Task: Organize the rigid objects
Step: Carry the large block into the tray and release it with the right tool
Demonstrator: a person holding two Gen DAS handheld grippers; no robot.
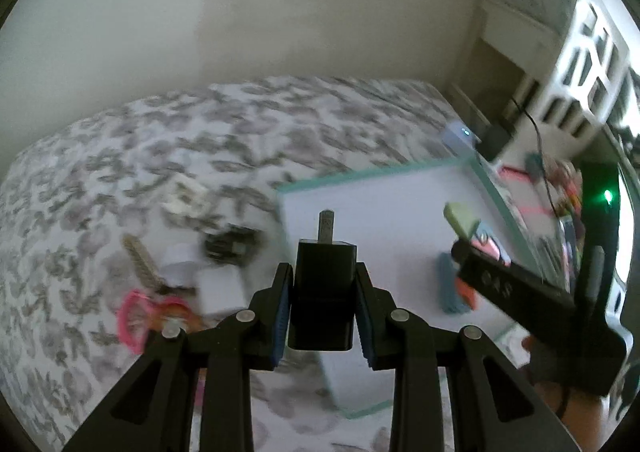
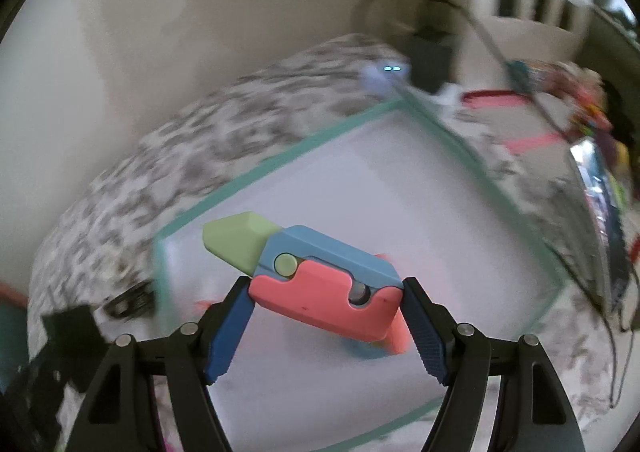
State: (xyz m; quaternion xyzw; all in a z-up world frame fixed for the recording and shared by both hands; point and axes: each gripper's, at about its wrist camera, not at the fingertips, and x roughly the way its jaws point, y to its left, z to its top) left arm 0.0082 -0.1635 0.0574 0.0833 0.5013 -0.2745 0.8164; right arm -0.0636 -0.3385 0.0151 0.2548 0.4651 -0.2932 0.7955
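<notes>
Left wrist view: looks steeply down along its fingers, close above patterned bedspread (image 1: 120, 156), white teal-edged board (image 1: 400, 220) ahead right. Right wrist view: same downward tilt, close over board (image 2: 360, 180). Shared: board, bedspread (image 2: 180, 156), wall (image 2: 200, 12).

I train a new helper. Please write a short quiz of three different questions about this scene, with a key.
1. True or false: the left gripper is shut on a black charger.
2. What does the right gripper hold? A) a toy knife B) a comb C) nothing
3. What colour is the edge of the white tray?

Key: 1 true; 2 A; 3 teal.
</notes>
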